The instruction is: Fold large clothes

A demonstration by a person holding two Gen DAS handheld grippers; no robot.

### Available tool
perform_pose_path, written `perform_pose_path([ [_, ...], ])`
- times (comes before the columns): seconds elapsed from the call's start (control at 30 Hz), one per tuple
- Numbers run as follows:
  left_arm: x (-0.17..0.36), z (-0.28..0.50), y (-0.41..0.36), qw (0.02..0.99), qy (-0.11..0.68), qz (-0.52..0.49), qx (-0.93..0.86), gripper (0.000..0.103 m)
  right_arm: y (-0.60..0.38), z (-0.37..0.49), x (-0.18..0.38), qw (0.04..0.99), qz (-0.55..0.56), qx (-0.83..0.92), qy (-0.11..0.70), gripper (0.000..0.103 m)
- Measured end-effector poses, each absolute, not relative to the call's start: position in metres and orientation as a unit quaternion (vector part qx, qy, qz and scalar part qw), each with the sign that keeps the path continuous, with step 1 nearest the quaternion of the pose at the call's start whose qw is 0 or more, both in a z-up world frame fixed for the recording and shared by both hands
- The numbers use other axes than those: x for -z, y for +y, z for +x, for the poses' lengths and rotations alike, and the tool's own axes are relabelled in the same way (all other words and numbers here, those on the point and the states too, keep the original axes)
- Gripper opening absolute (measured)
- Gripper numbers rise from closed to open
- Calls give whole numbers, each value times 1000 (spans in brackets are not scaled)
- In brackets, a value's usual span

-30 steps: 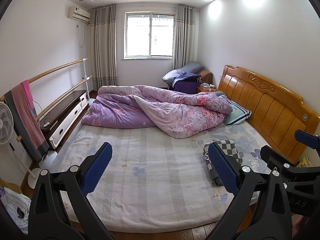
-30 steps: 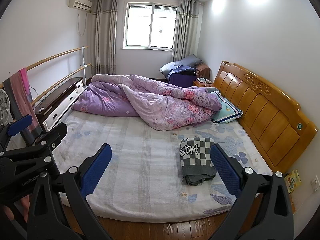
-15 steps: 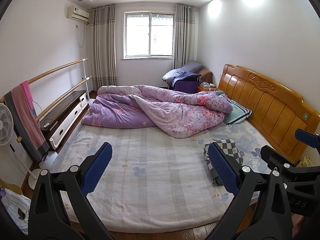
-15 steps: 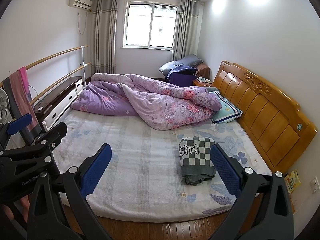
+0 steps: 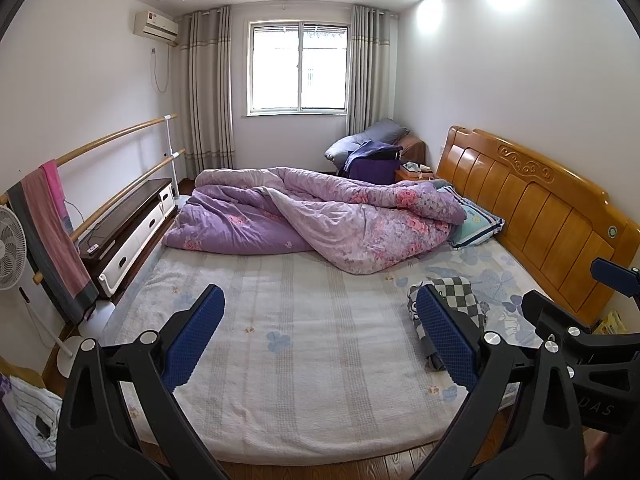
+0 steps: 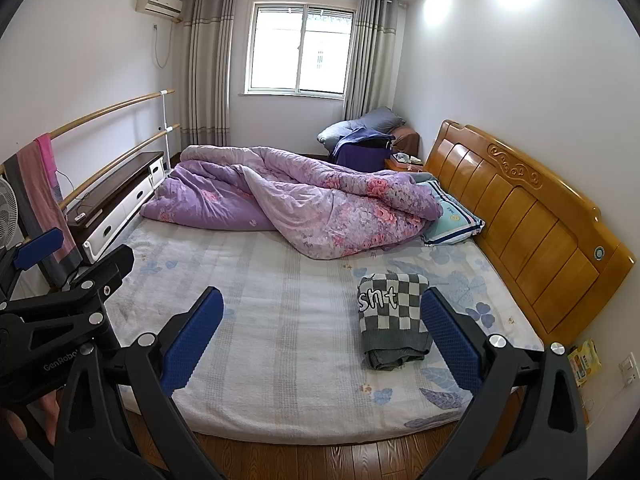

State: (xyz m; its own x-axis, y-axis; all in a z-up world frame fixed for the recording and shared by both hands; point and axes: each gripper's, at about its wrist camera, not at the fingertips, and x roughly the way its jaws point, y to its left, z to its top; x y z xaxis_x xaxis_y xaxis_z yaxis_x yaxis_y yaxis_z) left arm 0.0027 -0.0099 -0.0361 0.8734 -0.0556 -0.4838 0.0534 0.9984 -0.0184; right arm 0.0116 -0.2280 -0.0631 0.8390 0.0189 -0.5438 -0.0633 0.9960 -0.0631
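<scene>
Both held back over the near edge of the bed, above the wooden floor — left gripper (image 5: 320,336) with blue-padded fingers (image 5: 192,336) spread wide, right gripper (image 6: 322,336) likewise agape, nothing between either pair. Ahead on the pale flower-printed mattress cover (image 6: 280,320), toward the headboard side: grey-and-white checkered knit garment with lettering (image 6: 394,316), lying in a compact fold. Best approached low, pinching two neighbouring corners — not the thick middle. Farther off, rumpled purple floral quilt (image 6: 300,200); well apart, no obstacle.
</scene>
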Motion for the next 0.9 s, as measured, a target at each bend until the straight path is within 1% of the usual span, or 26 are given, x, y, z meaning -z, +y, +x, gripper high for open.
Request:
perform_pose_path([
  [0.9, 44, 7, -6, 968, 248, 3, 29, 97, -237, 18, 68, 957, -41, -21, 286, 95],
])
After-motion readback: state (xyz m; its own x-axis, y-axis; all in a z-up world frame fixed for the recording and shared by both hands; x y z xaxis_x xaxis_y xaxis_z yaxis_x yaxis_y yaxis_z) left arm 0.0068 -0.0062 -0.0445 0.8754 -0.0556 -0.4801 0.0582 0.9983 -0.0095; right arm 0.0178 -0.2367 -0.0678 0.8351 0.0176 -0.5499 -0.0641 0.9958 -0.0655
